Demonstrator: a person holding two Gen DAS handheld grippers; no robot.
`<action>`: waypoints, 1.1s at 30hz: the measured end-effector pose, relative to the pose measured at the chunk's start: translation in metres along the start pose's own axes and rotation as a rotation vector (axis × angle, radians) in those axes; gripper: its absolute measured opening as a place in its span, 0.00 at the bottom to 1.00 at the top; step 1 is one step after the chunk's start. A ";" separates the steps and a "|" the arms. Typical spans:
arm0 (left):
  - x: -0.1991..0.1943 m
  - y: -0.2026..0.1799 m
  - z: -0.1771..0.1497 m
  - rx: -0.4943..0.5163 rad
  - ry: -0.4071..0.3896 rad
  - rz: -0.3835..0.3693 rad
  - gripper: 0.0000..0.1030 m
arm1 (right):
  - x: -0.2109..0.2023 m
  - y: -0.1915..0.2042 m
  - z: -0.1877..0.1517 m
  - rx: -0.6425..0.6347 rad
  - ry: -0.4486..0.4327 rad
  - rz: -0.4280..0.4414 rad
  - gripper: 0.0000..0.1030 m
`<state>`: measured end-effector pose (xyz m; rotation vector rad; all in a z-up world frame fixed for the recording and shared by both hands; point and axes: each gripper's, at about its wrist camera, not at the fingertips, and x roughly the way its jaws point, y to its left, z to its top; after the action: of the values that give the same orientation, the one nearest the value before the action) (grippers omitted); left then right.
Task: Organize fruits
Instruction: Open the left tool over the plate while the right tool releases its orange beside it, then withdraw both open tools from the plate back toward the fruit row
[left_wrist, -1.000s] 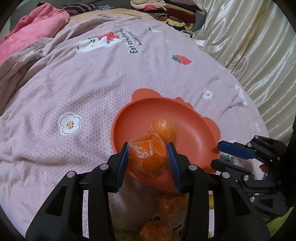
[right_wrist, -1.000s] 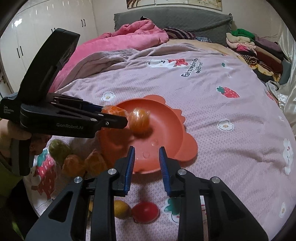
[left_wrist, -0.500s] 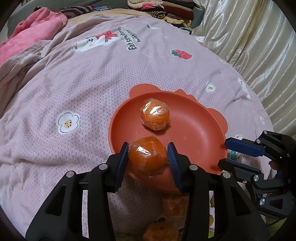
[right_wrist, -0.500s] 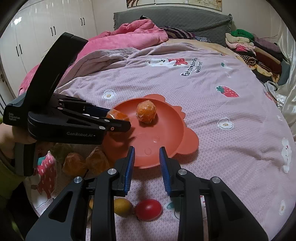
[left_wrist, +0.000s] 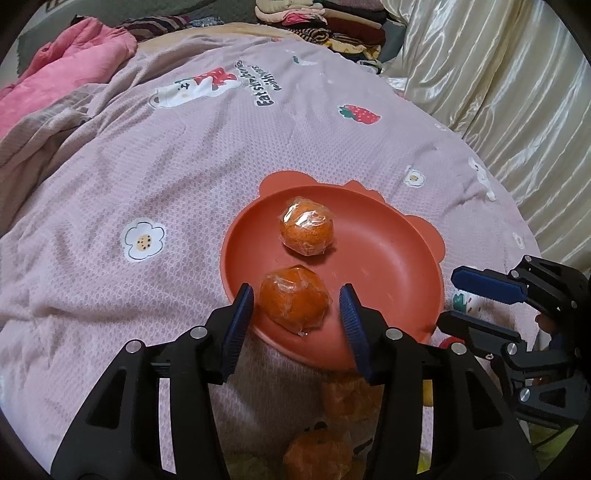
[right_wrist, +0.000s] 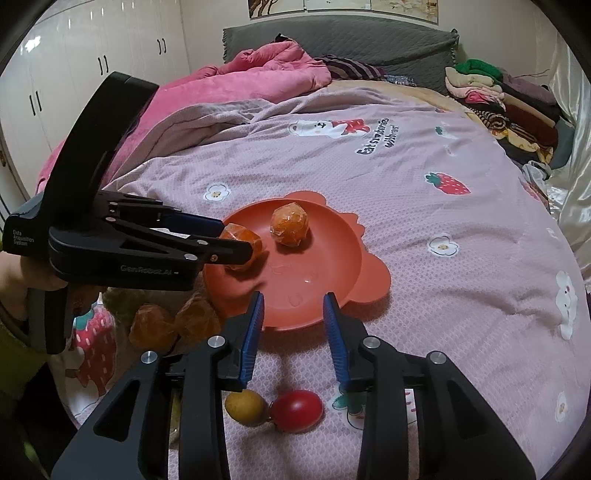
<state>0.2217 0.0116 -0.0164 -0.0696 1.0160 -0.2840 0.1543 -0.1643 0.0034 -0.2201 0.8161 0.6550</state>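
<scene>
- Since a second earlier, your left gripper (left_wrist: 296, 301) brought its wrapped orange (left_wrist: 293, 302) down onto the plate (left_wrist: 391, 254), and the other wrapped orange (left_wrist: 306, 230) rolled to a stop.
- The near orange sat at the plate's seven o'clock edge between your opening left jaws, with a gap showing on each side.
- The second orange lay toward twelve o'clock from it, inside the plate.
- Your right gripper (right_wrist: 293, 317) hovered at the plate's six o'clock rim, its jaws opening with nothing between them.
- Two more wrapped oranges (right_wrist: 173, 325) lay on the bedspread (right_wrist: 424, 221) at the plate's eight o'clock; a yellow fruit (right_wrist: 245, 407) touched a red fruit (right_wrist: 297, 410) at six o'clock.
</scene>
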 end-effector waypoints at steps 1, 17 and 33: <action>-0.001 0.000 0.000 0.000 -0.001 0.001 0.40 | -0.001 0.000 0.000 0.001 -0.002 -0.001 0.33; -0.037 0.006 -0.015 -0.034 -0.033 0.064 0.51 | -0.022 0.002 -0.001 0.020 -0.048 0.000 0.49; -0.067 -0.002 -0.028 -0.026 -0.093 0.082 0.66 | -0.036 0.002 -0.003 0.042 -0.075 -0.005 0.69</action>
<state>0.1645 0.0298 0.0250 -0.0638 0.9273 -0.1915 0.1328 -0.1809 0.0278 -0.1582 0.7560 0.6374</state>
